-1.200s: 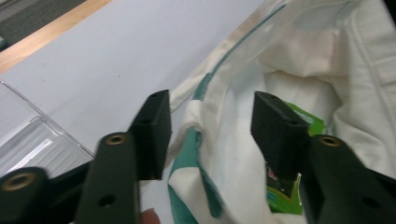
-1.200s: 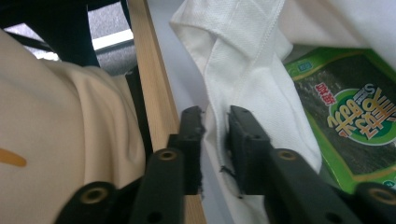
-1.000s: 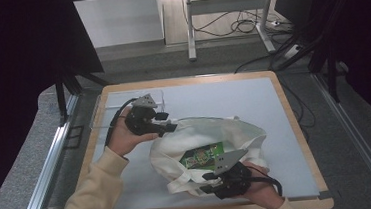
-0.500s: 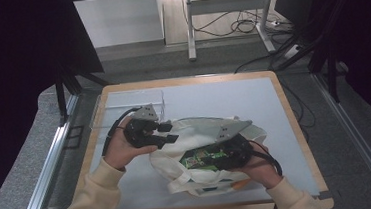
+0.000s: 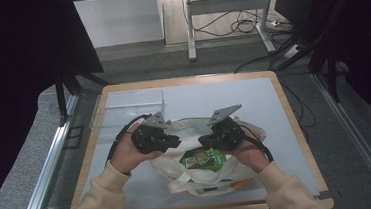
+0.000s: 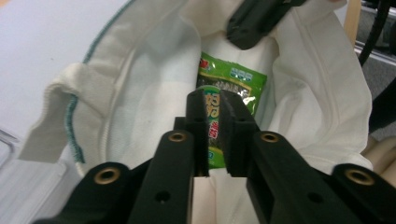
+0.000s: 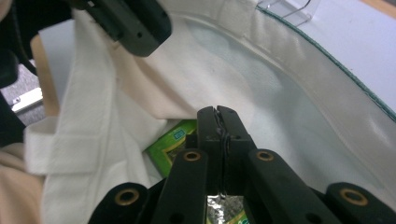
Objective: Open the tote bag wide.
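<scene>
A white cloth bag (image 5: 179, 177) lies open on the table with a green snack packet (image 5: 204, 159) inside. My left gripper (image 5: 175, 141) reaches into the bag's mouth from the left. Its jaws have just been closing and stand a narrow gap apart (image 6: 212, 100). The packet (image 6: 233, 77) shows through that gap, ahead of the tips, with nothing pressed between the pads. My right gripper (image 5: 204, 143) comes in from the right. Its jaws have also just been closing and now meet (image 7: 218, 114), and the packet (image 7: 170, 144) lies just beneath them against the bag's lining (image 7: 261, 84).
A clear plastic box (image 5: 128, 106) stands at the table's back left. The table's wooden rim (image 5: 287, 111) runs down the right side. A metal rail (image 5: 48, 165) runs along the left, and cables lie on the floor beyond the table.
My right gripper has moved from the bag's near edge up to the right side of its mouth. The left gripper shifted slightly toward the bag. Both pairs of jaws have narrowed.
</scene>
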`<state>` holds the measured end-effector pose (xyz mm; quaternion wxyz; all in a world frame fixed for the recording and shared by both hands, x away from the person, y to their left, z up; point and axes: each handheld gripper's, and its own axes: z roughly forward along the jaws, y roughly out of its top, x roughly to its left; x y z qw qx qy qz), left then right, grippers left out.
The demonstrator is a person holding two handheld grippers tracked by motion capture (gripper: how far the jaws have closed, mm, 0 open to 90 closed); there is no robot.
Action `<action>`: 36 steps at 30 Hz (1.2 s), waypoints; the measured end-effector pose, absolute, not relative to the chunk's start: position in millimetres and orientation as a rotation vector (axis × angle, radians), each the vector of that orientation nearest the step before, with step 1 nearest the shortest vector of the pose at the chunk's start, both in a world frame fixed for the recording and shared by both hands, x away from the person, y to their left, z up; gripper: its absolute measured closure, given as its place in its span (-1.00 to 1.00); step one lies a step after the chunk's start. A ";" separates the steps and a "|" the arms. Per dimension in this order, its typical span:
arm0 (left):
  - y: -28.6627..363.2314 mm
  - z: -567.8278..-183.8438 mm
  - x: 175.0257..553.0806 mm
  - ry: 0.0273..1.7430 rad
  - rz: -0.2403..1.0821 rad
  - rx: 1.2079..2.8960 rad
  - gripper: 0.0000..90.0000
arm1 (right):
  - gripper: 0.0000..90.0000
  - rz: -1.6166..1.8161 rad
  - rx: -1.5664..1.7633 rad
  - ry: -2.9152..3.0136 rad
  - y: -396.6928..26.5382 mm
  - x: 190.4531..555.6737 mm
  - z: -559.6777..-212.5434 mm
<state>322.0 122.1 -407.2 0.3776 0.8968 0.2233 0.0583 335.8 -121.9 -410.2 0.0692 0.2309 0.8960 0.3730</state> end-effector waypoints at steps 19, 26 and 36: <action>129.9 -416.7 308.9 0.558 0.133 2.317 1.00 | 0.97 1.009 0.624 2.833 -67.6 349.9 -437.8; 132.2 -419.4 309.1 0.567 0.119 2.305 1.00 | 0.97 0.941 0.592 2.879 -59.2 345.9 -465.4; 129.7 -419.9 307.6 0.547 0.122 2.327 1.00 | 0.97 0.876 0.549 2.854 -54.0 354.3 -482.9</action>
